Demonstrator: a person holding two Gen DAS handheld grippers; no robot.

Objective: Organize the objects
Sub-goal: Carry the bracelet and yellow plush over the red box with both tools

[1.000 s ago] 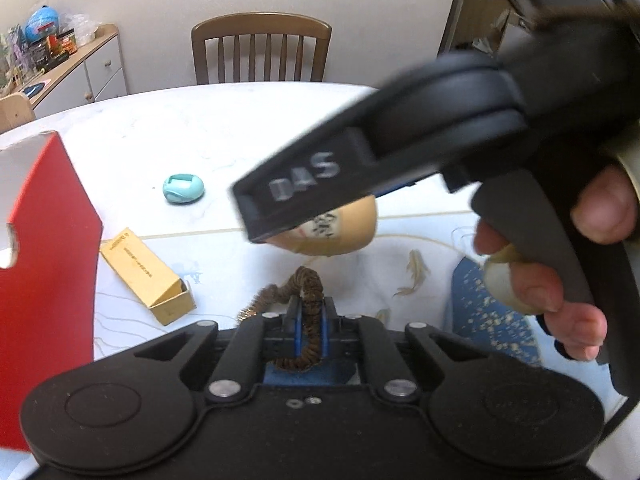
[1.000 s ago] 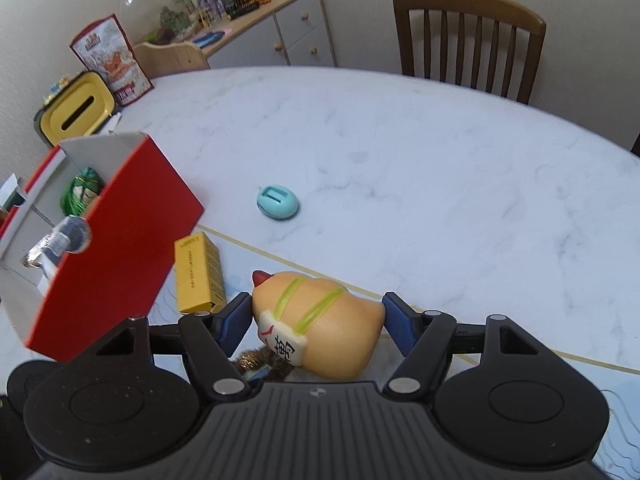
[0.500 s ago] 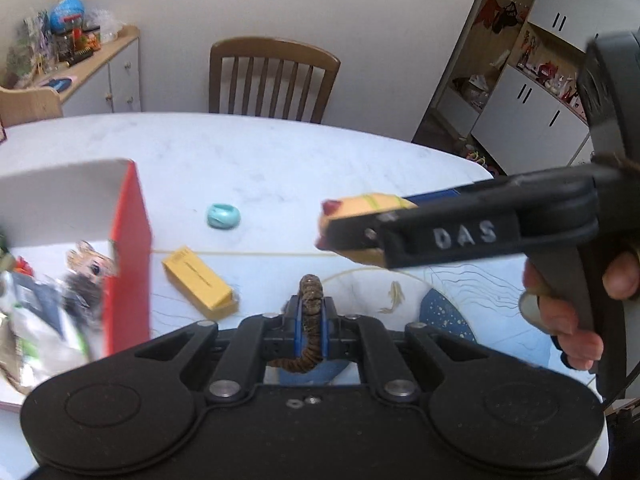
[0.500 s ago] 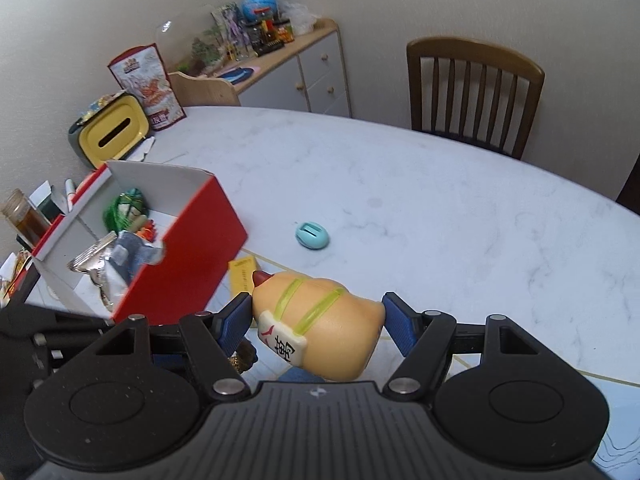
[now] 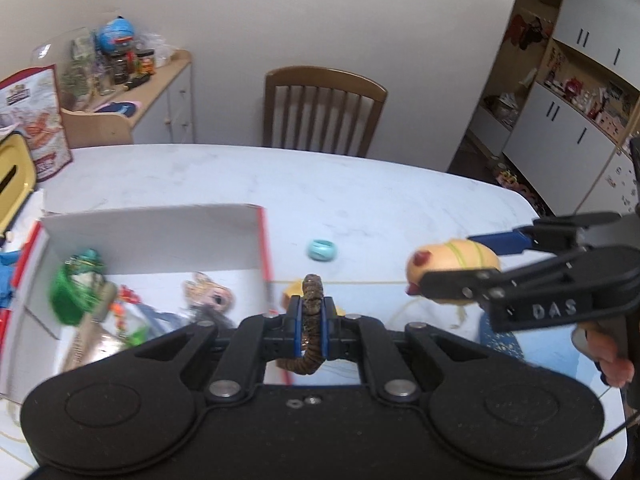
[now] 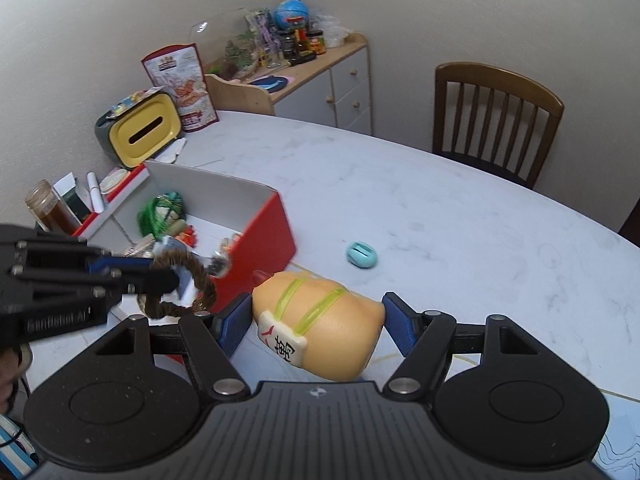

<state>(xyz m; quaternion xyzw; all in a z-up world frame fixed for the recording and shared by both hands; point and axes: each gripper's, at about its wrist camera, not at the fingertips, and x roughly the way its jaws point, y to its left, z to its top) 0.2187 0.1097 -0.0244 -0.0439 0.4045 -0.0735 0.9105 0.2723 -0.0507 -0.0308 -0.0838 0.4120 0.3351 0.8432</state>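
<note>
Left gripper (image 5: 311, 334): clamps the brown braided loop (image 5: 311, 312); release low inside the red box (image 5: 264, 240).
Right gripper (image 6: 316, 326): grips the tan toy (image 6: 320, 328); wait clear.

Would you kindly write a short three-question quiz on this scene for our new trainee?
1. True or false: the left gripper is shut on a brown braided loop.
2. What does the right gripper hold? A) teal case B) tan figurine C) yellow box
3. Fill in: the teal case lies on the ____, outside the red box.

Key: 1 true; 2 B, the tan figurine; 3 table.
</note>
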